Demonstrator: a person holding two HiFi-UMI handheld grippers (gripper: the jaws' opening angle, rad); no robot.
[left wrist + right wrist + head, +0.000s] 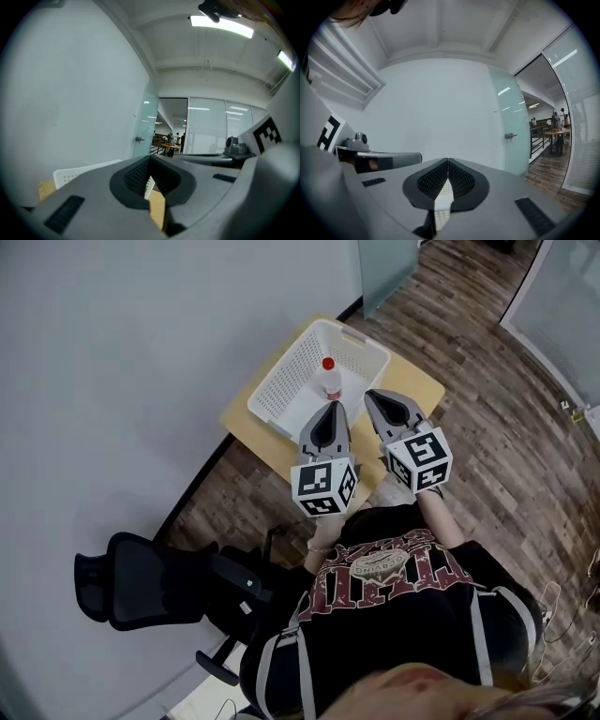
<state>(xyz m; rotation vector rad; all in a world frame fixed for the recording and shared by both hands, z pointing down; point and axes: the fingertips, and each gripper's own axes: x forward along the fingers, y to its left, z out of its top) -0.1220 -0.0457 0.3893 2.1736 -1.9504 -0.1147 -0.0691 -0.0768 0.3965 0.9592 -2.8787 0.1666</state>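
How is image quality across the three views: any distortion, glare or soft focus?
Head view: evenly lit, sharp on the bottle and white basket, mild wide-angle bending at the edges. Left gripper view: strong fisheye with black corners; the ceiling light is blown out. Right gripper view: same fisheye vignette, soft even light on the wall, no harsh glare.

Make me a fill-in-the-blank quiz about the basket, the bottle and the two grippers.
1. The bottle standing in the white basket has a ___ cap.
2. The office chair on the floor at the person's left is ___ in colour.
3. Open or shut: the left gripper and the right gripper both have their jaws ___, with nothing between them.

Missing words: red; black; shut.
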